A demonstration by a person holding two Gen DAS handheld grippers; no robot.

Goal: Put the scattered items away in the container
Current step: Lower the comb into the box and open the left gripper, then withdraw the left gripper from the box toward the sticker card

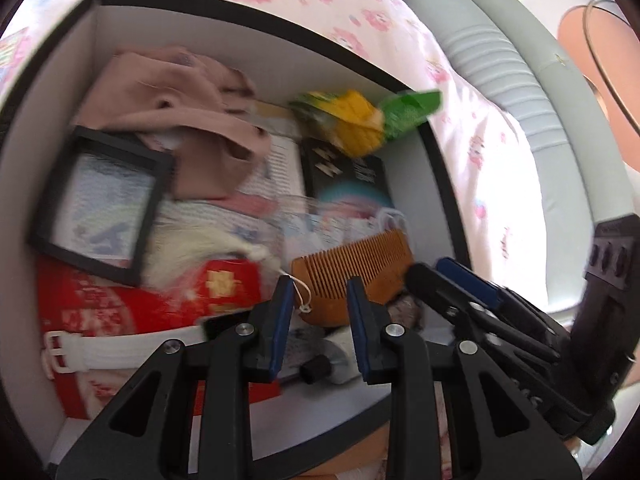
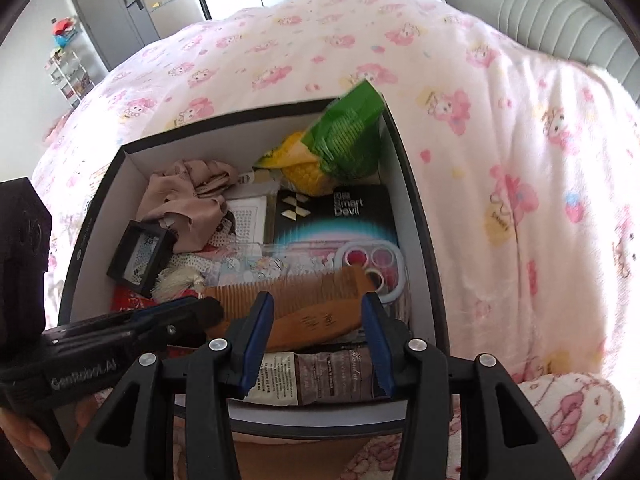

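Note:
A black-rimmed box with white walls sits on the bed, packed with items. A wooden comb lies on top near its front. My left gripper hovers open over the comb's left end, with nothing between its pads. My right gripper hangs open over the comb's right part and a brown tube; the comb runs under its fingers, not clamped. A yellow-green snack bag leans out of the far right corner.
Also in the box: pink cloth, black picture frame, black carton, phone case, red packet, white strap. Pink-patterned bedding surrounds it; a grey padded headboard runs along the right.

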